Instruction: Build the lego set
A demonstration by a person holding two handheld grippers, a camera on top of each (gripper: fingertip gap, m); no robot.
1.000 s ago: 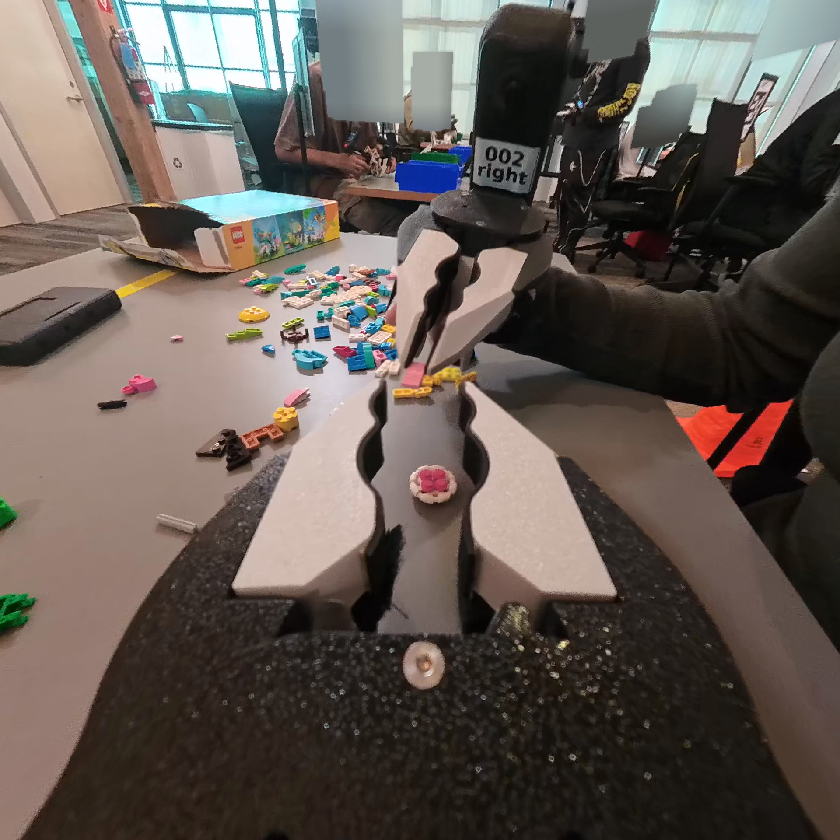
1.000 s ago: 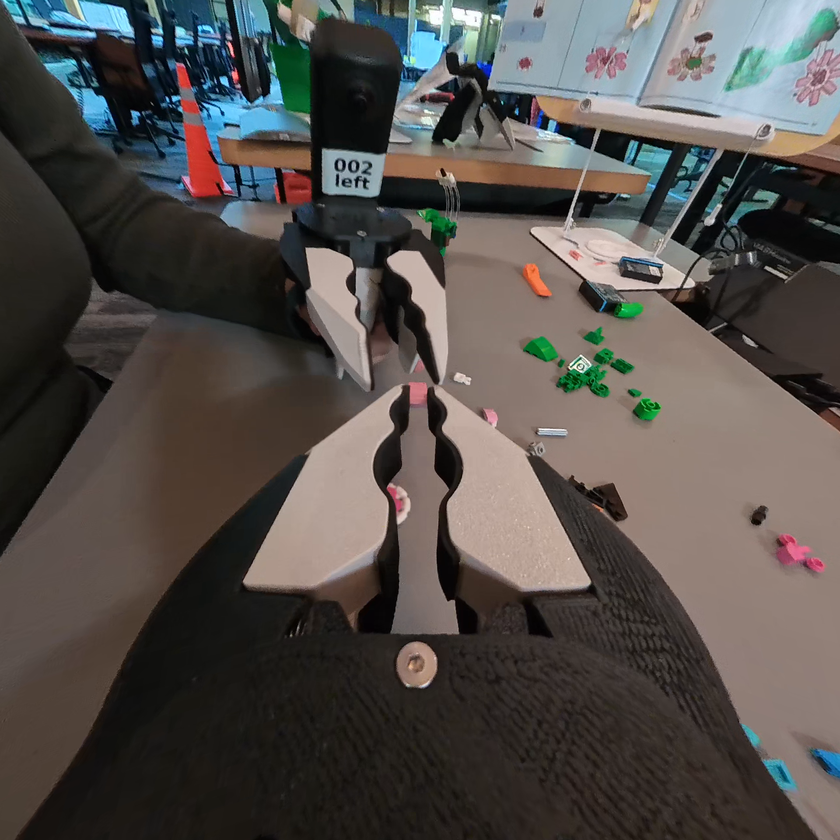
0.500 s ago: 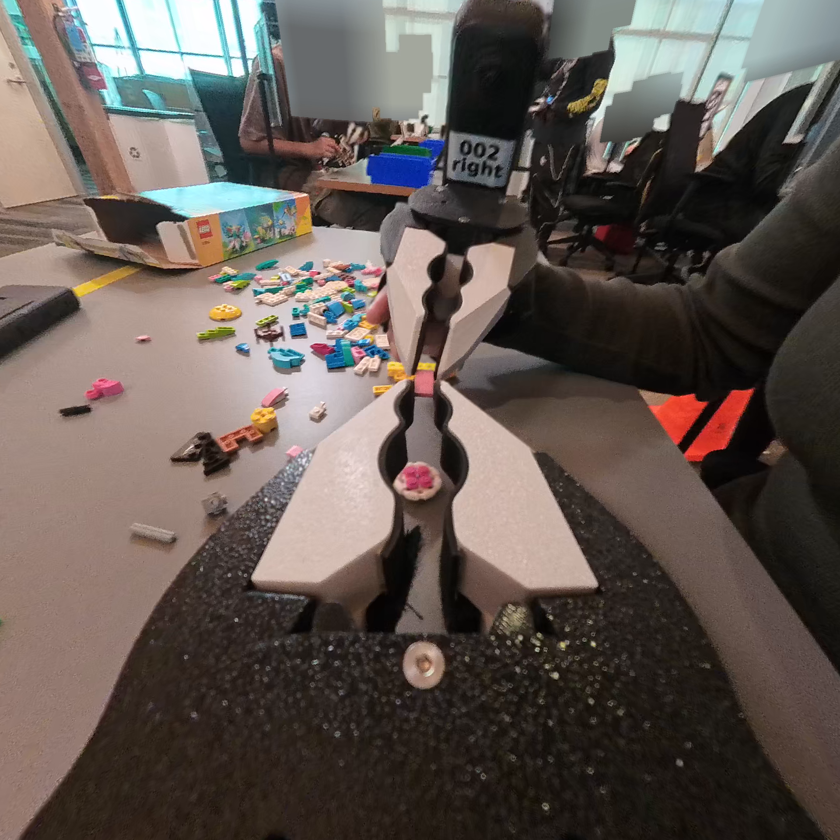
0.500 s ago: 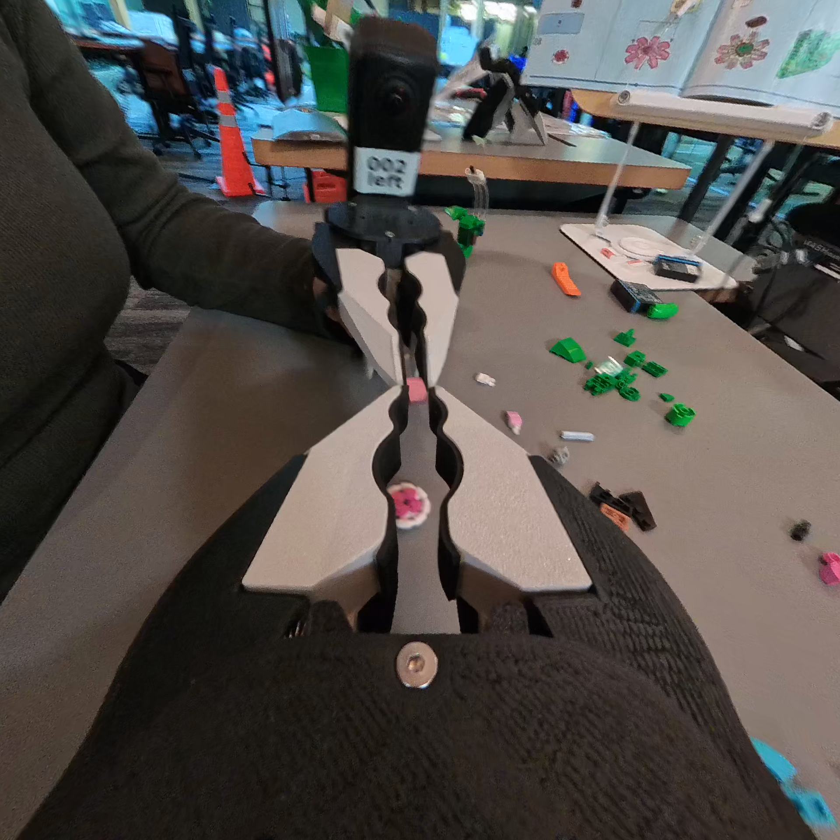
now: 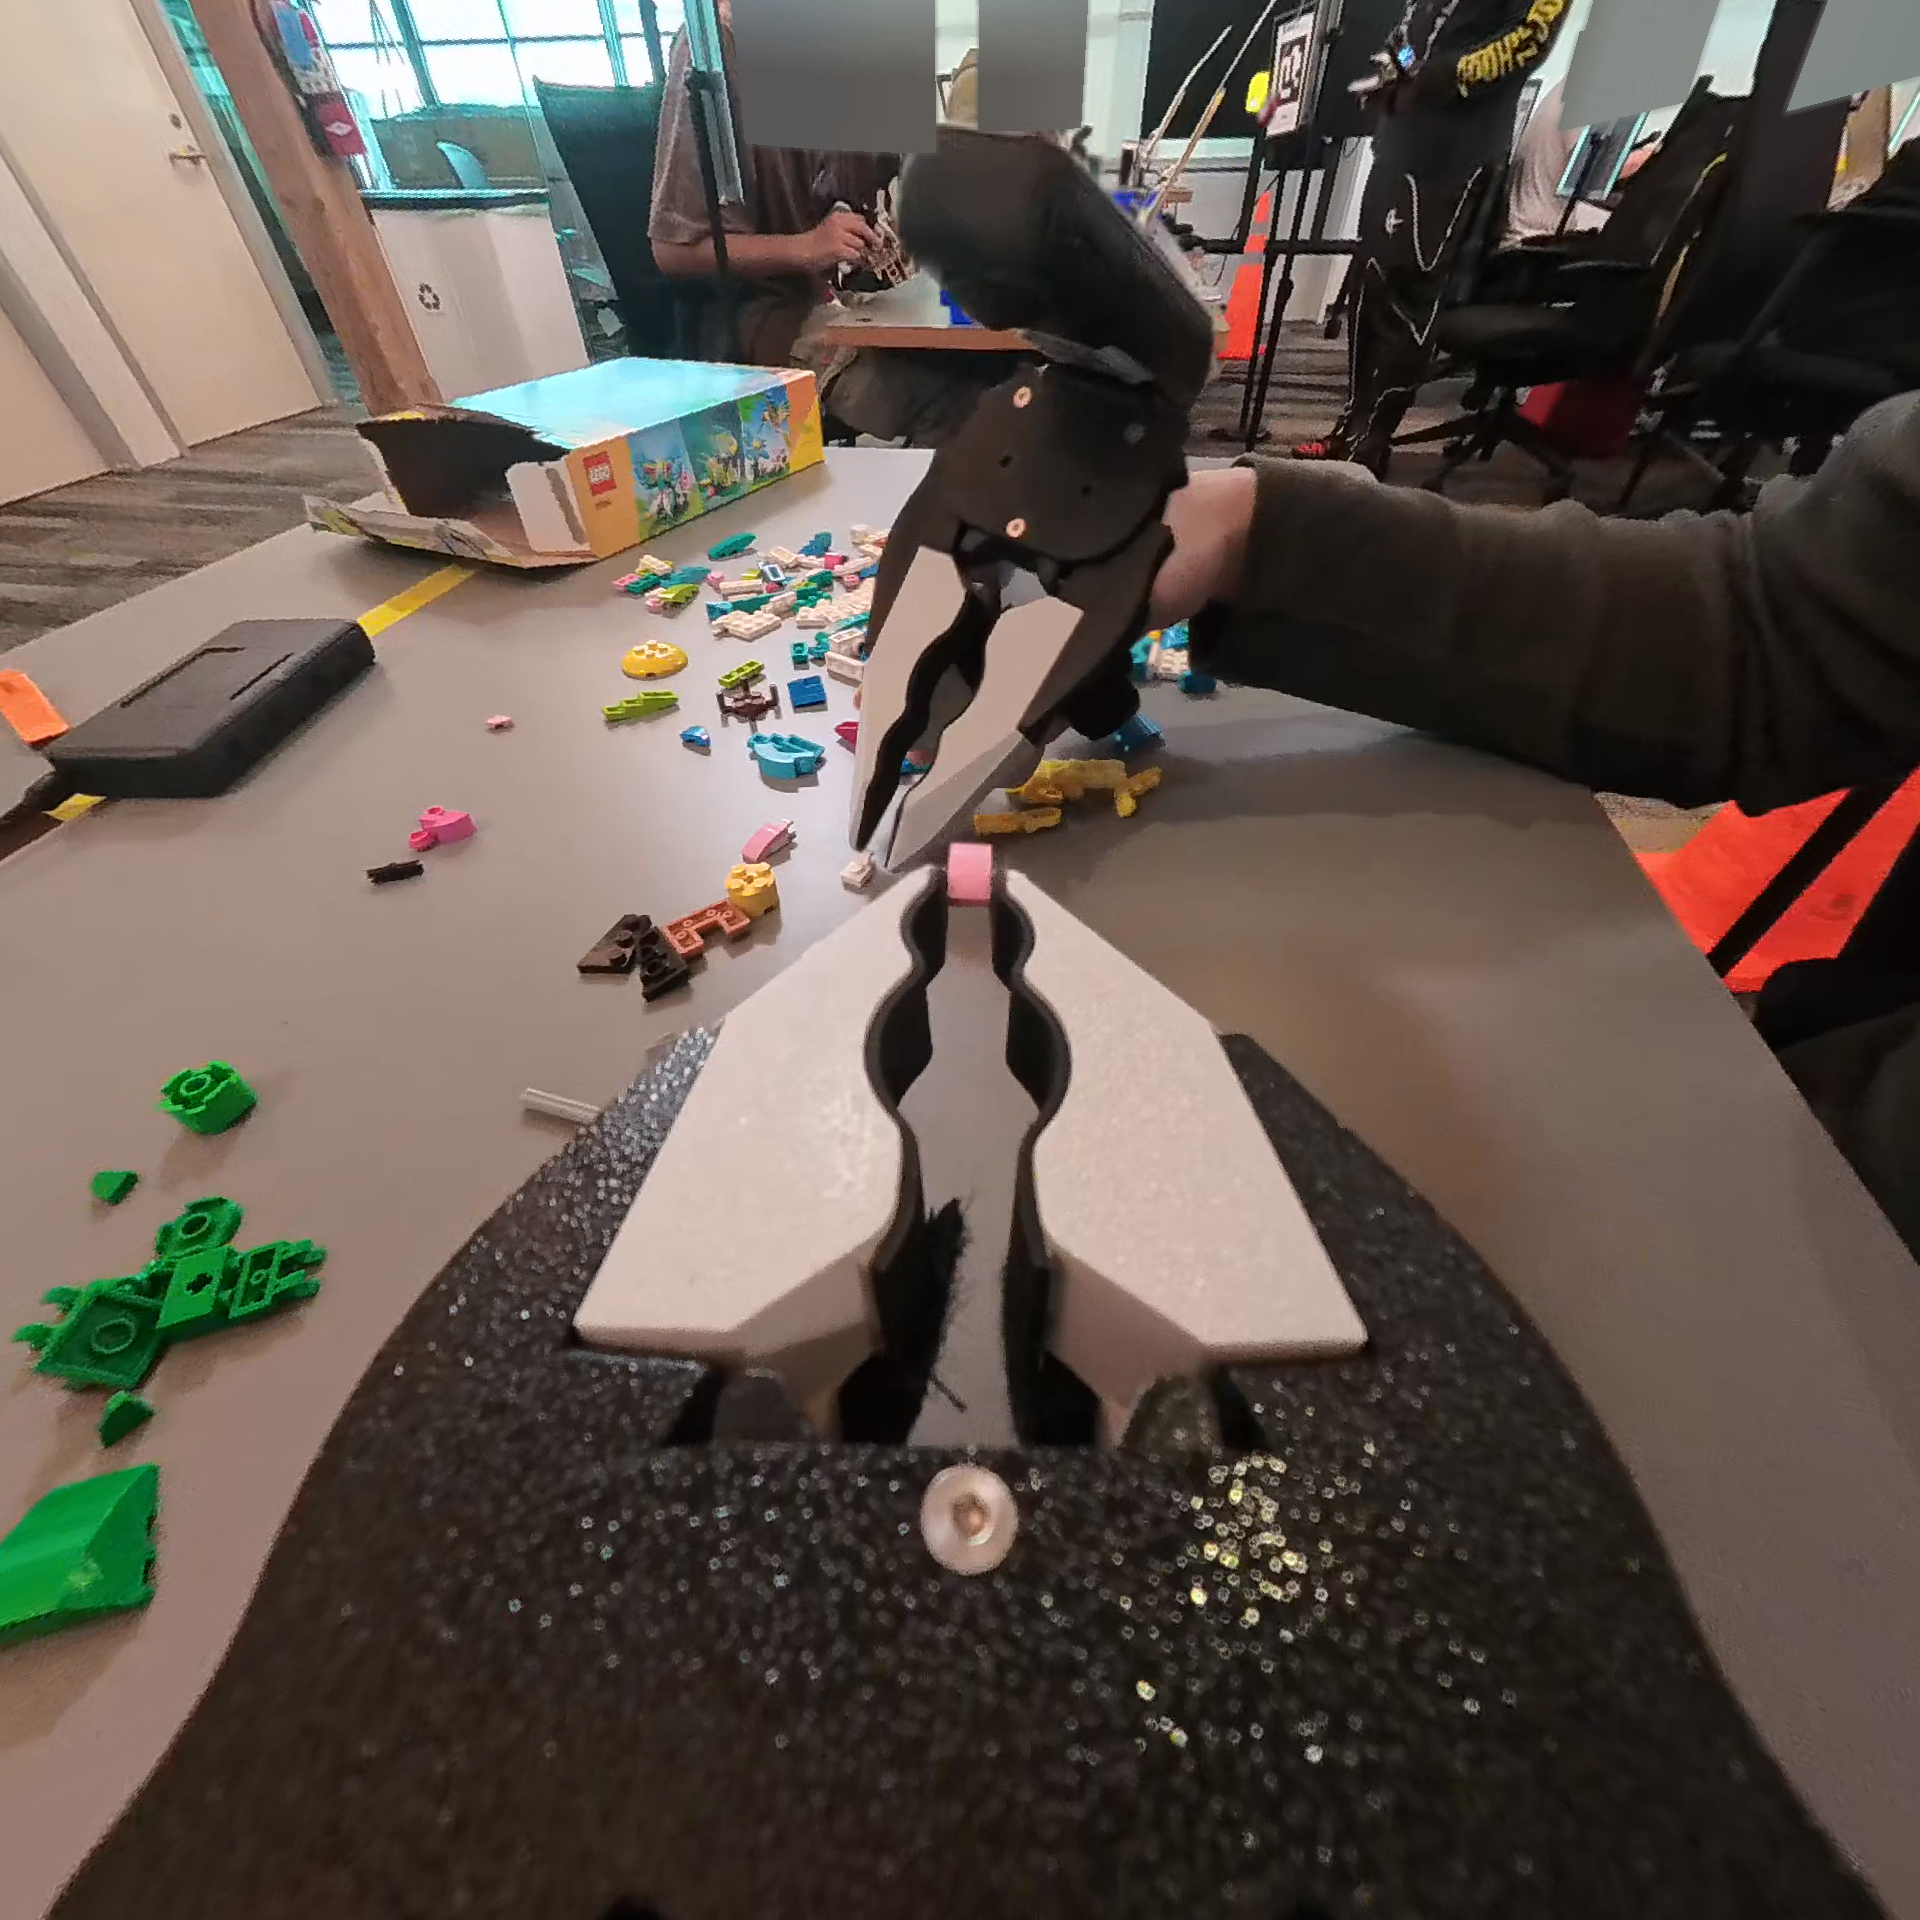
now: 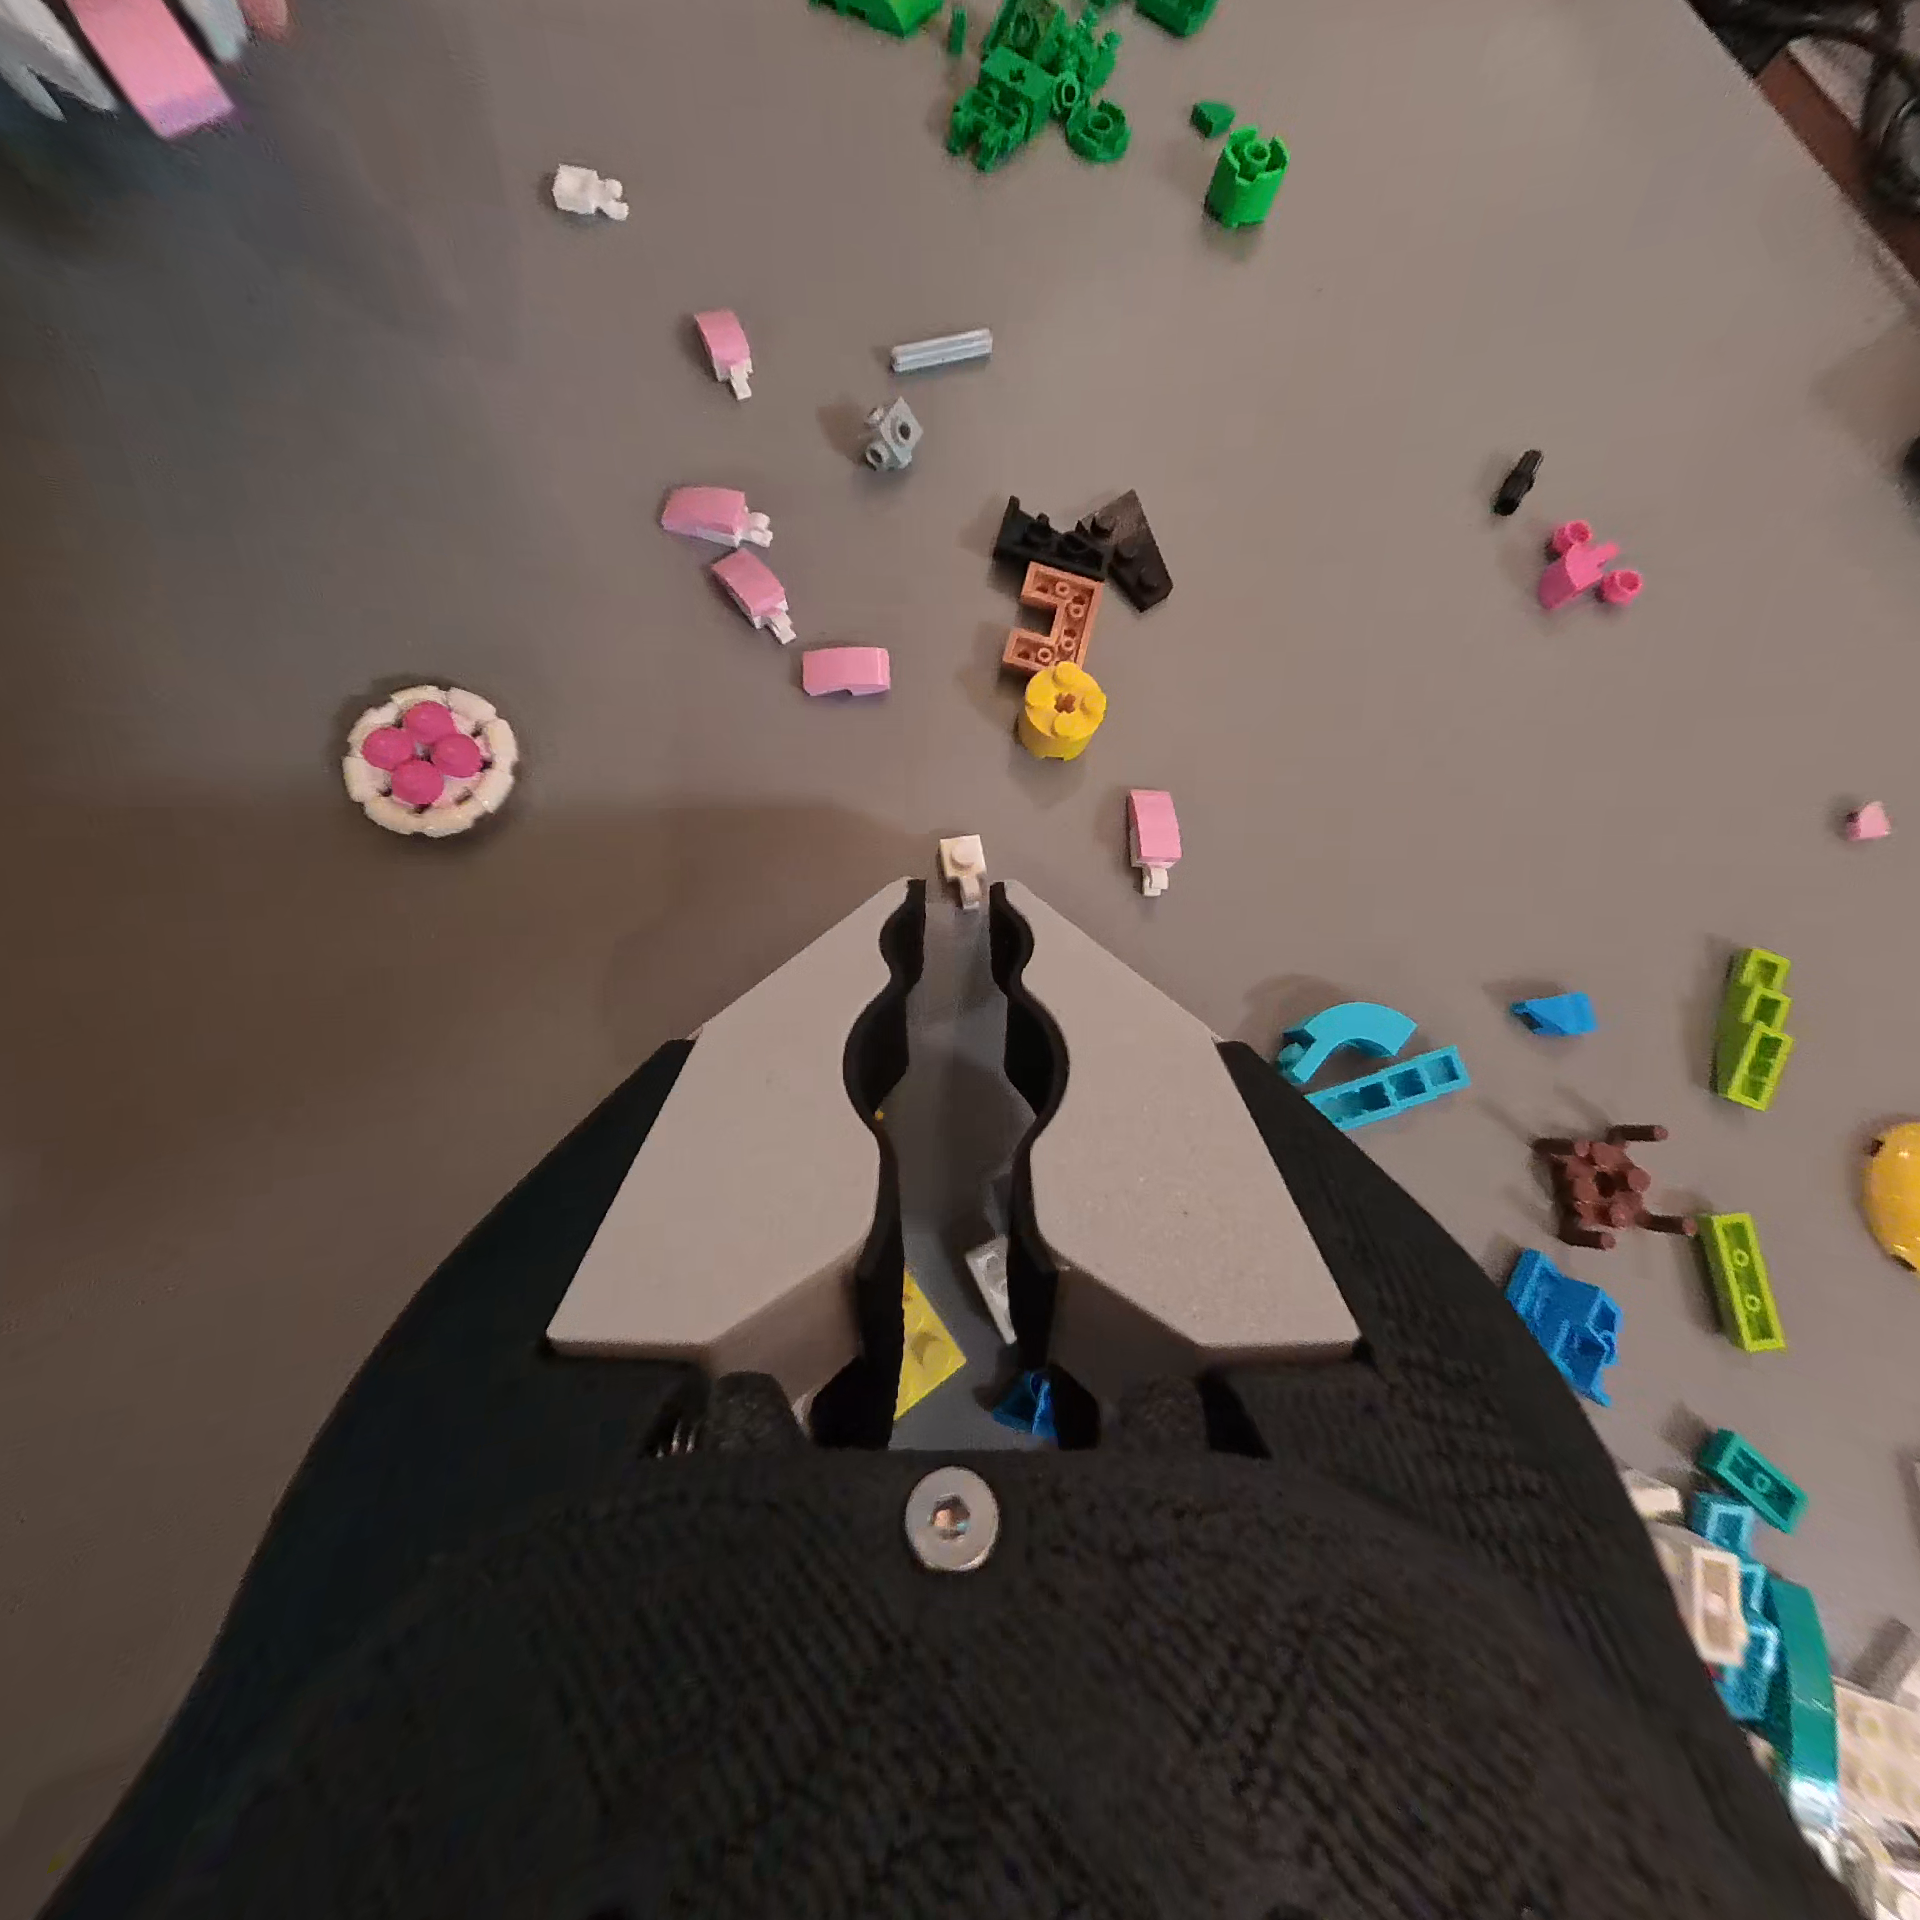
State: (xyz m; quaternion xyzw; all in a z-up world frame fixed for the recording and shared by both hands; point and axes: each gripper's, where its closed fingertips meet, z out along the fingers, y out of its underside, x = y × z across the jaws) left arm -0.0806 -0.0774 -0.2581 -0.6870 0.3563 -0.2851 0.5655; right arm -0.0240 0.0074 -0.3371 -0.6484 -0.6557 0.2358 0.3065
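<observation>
On the left of the grey desk, in the left wrist view, lay a cluster of green pieces with one green round brick apart above it. Farther back sat a black case and an open lego box, its long side running across the desk. The left tongs stood narrow, pinching a small pink piece at their very tips; the piece stood upright, its long axis rising out of the tips. Just past it the right tongs pointed steeply down at the desk, tips nearly together beside a tiny white clip piece; whether they gripped it could not be told from that view.

In the right wrist view, looking down, a round white flower with four magenta studs lay flat on the left. To its right were five loose pink curved pieces: two alone and three close together, their long axes pointing different ways. The white clip piece lay on the desk just at the tips of the right tongs, its clip end toward the gap, and the tips stood slightly apart around that end without clearly clamping it. Further right stood one yellow round brick touching one tan bracket, then one magenta piece and two lime pieces
</observation>
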